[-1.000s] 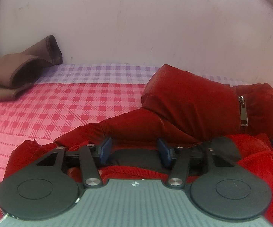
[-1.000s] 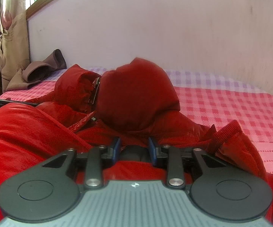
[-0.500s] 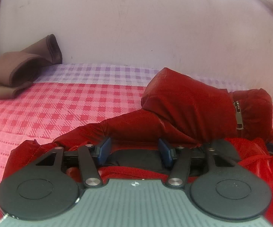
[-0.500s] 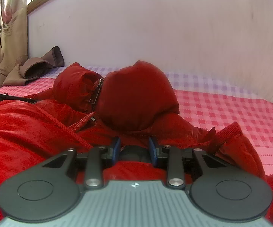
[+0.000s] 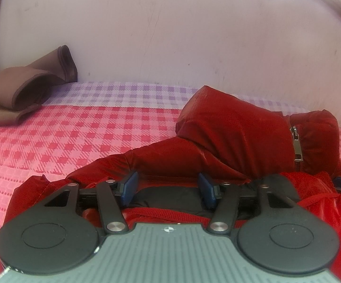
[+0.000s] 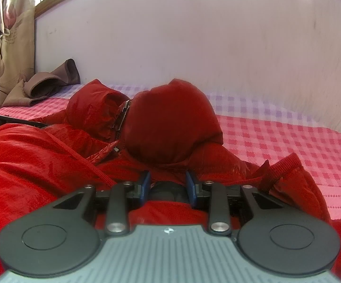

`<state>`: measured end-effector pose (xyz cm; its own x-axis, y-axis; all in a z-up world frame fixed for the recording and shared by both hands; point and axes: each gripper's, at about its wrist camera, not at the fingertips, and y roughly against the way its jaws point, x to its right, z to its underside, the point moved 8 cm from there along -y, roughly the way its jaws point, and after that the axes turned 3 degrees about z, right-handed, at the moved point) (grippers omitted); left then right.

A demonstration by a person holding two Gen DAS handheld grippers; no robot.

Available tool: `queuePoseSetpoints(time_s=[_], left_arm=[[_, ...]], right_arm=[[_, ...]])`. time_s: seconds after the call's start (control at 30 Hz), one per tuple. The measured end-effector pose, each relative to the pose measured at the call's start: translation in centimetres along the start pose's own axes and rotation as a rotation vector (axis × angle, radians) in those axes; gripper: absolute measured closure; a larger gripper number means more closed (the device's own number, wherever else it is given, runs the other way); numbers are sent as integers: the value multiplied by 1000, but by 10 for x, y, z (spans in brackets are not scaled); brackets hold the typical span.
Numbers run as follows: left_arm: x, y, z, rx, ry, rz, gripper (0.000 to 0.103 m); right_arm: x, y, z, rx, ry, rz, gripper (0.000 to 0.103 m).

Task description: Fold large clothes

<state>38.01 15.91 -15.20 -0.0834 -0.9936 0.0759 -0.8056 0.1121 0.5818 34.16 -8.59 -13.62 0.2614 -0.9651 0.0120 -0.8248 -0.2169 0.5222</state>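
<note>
A large red puffer jacket [image 5: 229,132] with a hood and a metal zipper pull [image 5: 296,146] lies bunched on the checked bed [image 5: 87,136]. My left gripper [image 5: 168,188] sits low over the jacket's near edge, jaws apart, with black lining and a red hem between the blue pads [image 5: 129,187]. In the right wrist view the jacket [image 6: 170,122] fills the left and middle. My right gripper [image 6: 168,186] also rests on the jacket, jaws apart by a smaller gap, with dark fabric between the pads [image 6: 144,186]. The pads do not visibly pinch cloth.
A folded brown garment [image 5: 28,89] lies at the bed's far left against the pale wall [image 5: 170,35]; it also shows in the right wrist view [image 6: 50,85]. A patterned curtain [image 6: 12,30] hangs at the left. Pink checked bedding [image 6: 288,146] extends to the right.
Both views have shifted slightly, with the hood sitting a little further right in each. The jaw gaps look about the same.
</note>
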Motion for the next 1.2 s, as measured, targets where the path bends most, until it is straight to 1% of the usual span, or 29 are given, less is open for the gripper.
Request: queuePoseSetpoints(time_s=[0.17,1.2], left_arm=[[0,0,0,0,-2,-1,44],[-1,2,0,2,-7,1,43]], right_arm=[[-1,1,-1,8,12,14,72],[-1,4,-2,15,11,20,71]])
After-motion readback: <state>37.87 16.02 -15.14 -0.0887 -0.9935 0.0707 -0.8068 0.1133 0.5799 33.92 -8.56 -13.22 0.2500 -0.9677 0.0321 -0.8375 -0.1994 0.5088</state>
